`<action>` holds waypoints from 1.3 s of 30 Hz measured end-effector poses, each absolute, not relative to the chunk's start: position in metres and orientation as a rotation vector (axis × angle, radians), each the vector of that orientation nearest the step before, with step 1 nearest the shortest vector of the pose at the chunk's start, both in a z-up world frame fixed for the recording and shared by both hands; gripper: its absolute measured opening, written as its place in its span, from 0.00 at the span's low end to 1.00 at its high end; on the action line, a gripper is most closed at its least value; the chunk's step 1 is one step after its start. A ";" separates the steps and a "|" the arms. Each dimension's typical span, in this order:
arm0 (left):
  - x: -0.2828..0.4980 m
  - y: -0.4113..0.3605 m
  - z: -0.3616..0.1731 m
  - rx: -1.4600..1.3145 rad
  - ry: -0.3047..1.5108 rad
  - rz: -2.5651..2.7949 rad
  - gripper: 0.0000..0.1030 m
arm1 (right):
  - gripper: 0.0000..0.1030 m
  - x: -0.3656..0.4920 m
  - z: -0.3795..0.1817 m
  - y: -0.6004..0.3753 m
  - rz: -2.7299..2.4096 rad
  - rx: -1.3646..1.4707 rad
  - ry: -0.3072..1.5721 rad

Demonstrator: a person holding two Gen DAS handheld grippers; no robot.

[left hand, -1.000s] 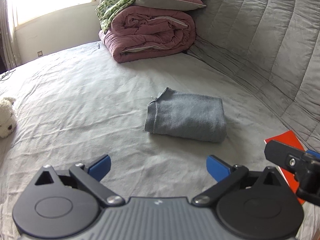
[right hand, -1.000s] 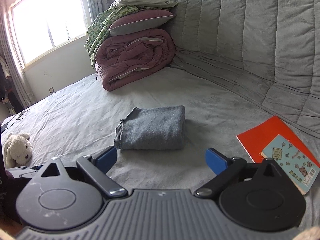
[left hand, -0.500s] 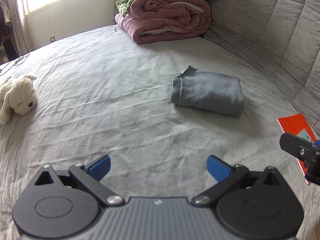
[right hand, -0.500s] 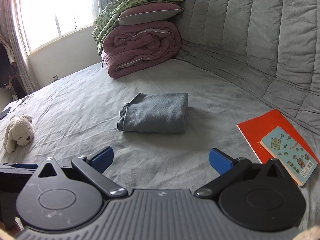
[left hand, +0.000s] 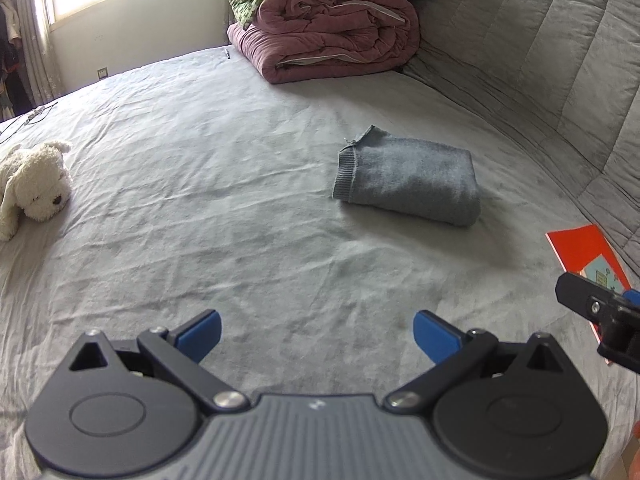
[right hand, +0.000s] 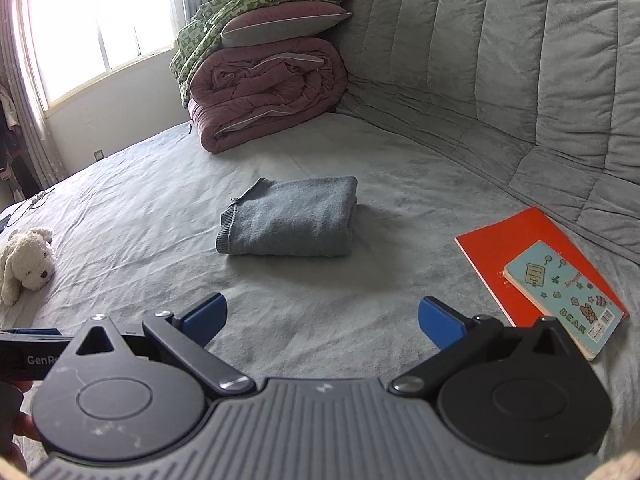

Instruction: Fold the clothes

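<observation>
A grey-blue knitted garment point(left hand: 408, 184) point(right hand: 290, 222) lies folded into a compact bundle on the grey bedsheet, ribbed hem to the left. My left gripper point(left hand: 318, 336) is open and empty, held well back from the bundle, which sits ahead and to its right. My right gripper point(right hand: 322, 320) is open too, with nothing between its blue pads point(right hand: 440, 322), and the bundle lies ahead, slightly left. Part of the right gripper's body point(left hand: 600, 312) shows at the right edge of the left wrist view.
A rolled maroon quilt point(right hand: 268, 88) with pillows stacked on it stands at the far end against the quilted grey backrest point(right hand: 520, 60). A red notebook point(right hand: 516, 248) with a small blue booklet point(right hand: 560, 292) lies on the right. A white plush dog point(left hand: 34, 184) rests at left.
Both grippers have drawn back from the folded garment, which now looks smaller and farther; the left view has swung so the plush dog shows fully. Both grippers stay open.
</observation>
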State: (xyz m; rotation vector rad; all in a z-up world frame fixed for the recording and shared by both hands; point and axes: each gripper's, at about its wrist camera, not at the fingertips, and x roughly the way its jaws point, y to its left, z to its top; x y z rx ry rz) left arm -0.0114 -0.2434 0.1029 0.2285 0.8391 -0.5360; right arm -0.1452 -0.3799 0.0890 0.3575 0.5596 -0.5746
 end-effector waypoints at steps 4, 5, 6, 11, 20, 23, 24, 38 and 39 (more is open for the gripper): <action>-0.011 -0.240 0.107 0.206 0.827 -0.550 0.99 | 1.00 -0.142 0.089 -0.377 -0.569 0.344 0.565; -0.010 -0.239 0.108 0.201 0.825 -0.552 0.99 | 1.00 -0.141 0.089 -0.376 -0.568 0.339 0.566; -0.009 -0.239 0.107 0.199 0.823 -0.552 0.99 | 1.00 -0.140 0.089 -0.376 -0.567 0.340 0.568; -0.008 -0.242 0.105 0.201 0.823 -0.553 0.99 | 1.00 -0.135 0.088 -0.374 -0.572 0.330 0.574; -0.013 -0.239 0.105 0.217 0.799 -0.549 0.99 | 1.00 -0.130 0.087 -0.372 -0.586 0.307 0.581; -0.014 -0.235 0.107 0.203 0.798 -0.545 0.99 | 1.00 -0.130 0.087 -0.370 -0.586 0.297 0.585; -0.015 -0.233 0.107 0.200 0.799 -0.547 0.99 | 1.00 -0.129 0.086 -0.369 -0.585 0.290 0.589; -0.042 -0.213 0.123 0.182 0.823 -0.562 0.99 | 1.00 -0.153 0.115 -0.343 -0.590 0.264 0.571; -0.045 -0.211 0.125 0.182 0.824 -0.562 0.99 | 1.00 -0.155 0.117 -0.341 -0.587 0.265 0.571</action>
